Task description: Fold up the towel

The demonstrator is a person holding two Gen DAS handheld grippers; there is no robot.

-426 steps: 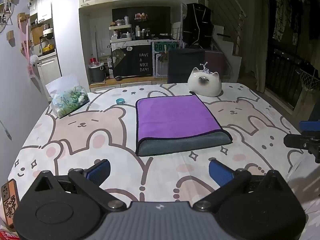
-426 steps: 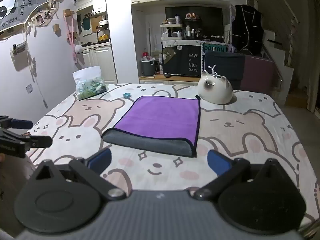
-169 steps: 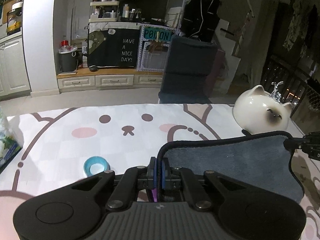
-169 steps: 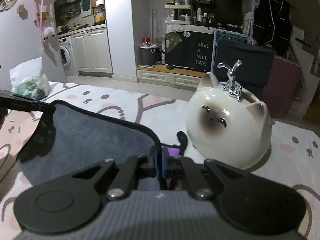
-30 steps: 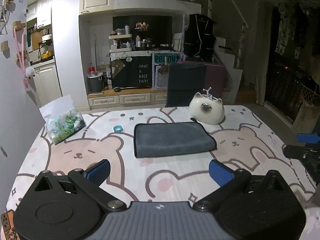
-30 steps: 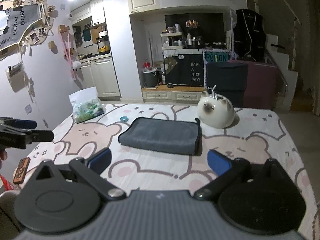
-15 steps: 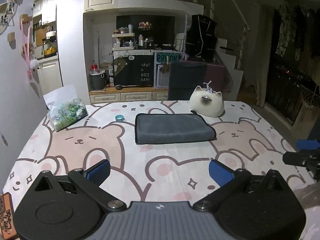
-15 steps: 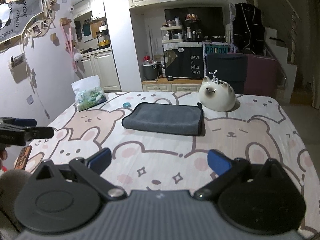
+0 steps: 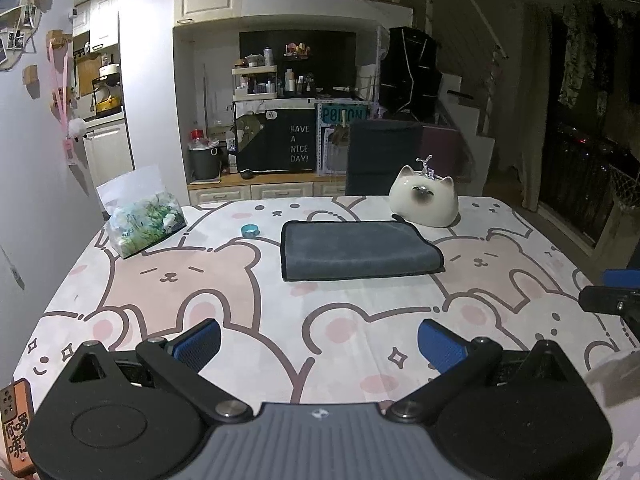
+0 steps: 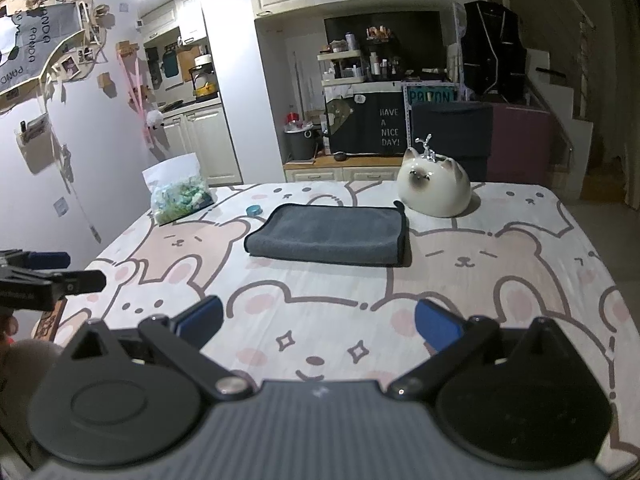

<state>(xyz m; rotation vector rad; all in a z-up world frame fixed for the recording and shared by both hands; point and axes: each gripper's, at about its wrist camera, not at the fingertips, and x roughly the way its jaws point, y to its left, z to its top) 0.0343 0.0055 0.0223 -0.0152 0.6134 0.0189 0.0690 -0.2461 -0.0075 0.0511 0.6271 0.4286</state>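
The towel (image 9: 356, 249) lies folded into a flat grey rectangle with dark trim on the bear-print tablecloth (image 9: 240, 292), past the table's middle; it also shows in the right wrist view (image 10: 330, 234). My left gripper (image 9: 319, 345) is open and empty over the near edge, well short of the towel. My right gripper (image 10: 318, 322) is open and empty too, equally far back. The right gripper's fingers (image 9: 612, 300) show at the right edge of the left wrist view, and the left gripper's fingers (image 10: 52, 276) at the left edge of the right wrist view.
A white ceramic cat (image 9: 424, 200) stands just behind the towel's right corner. A small blue ring (image 9: 249, 230) lies left of the towel, and a clear bag of green contents (image 9: 144, 216) sits at the far left. A phone (image 9: 16, 424) lies at the near left corner.
Both grippers have dipped and drawn slightly nearer the table, still open. The folded grey towel has stayed put.
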